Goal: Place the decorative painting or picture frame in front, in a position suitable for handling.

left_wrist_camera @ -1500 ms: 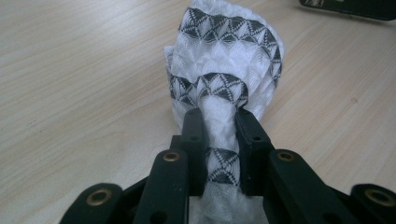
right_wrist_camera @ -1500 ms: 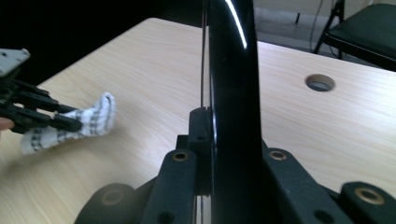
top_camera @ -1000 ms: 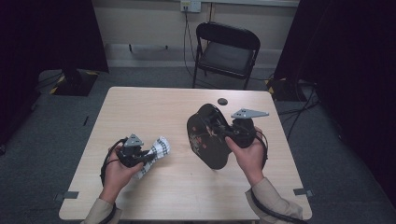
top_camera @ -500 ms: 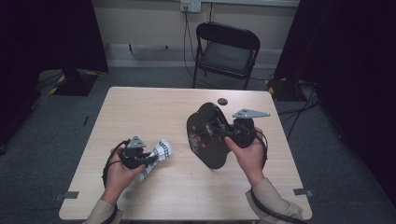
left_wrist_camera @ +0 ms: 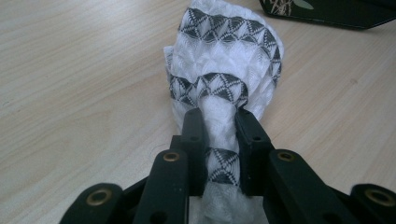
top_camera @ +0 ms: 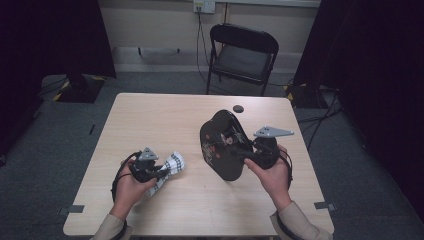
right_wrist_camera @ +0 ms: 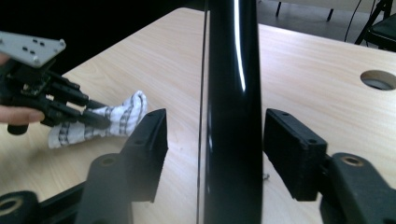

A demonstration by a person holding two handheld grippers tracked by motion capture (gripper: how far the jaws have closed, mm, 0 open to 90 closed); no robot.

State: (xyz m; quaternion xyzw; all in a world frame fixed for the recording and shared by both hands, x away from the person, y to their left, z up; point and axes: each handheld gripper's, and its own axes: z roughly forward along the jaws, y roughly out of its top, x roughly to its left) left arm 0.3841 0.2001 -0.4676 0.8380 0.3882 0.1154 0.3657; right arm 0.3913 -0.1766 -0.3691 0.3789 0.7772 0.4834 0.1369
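A white cloth with black triangle bands (left_wrist_camera: 224, 56) lies bunched on the wooden table (top_camera: 165, 115) at the front left. My left gripper (left_wrist_camera: 218, 116) is shut on the cloth's near end; from above, the left gripper (top_camera: 159, 172) and cloth (top_camera: 172, 164) lie low on the table. A glossy black plate (top_camera: 220, 145) with a printed face stands on edge, right of centre. My right gripper (right_wrist_camera: 215, 130) straddles the plate's rim (right_wrist_camera: 231, 93). Its jaws have just been opening, and both pads now stand clear of the rim. The right gripper (top_camera: 239, 150) is at the plate's right side.
A round cable hole (top_camera: 238, 108) sits in the table behind the plate. A black folding chair (top_camera: 242, 55) stands beyond the far edge. Dark curtains hang on both sides. Bare tabletop lies between the cloth and the plate.
My right hand has sunk slightly with the plate, whose lower edge now meets the table. The left hand and the cloth have stayed in place.
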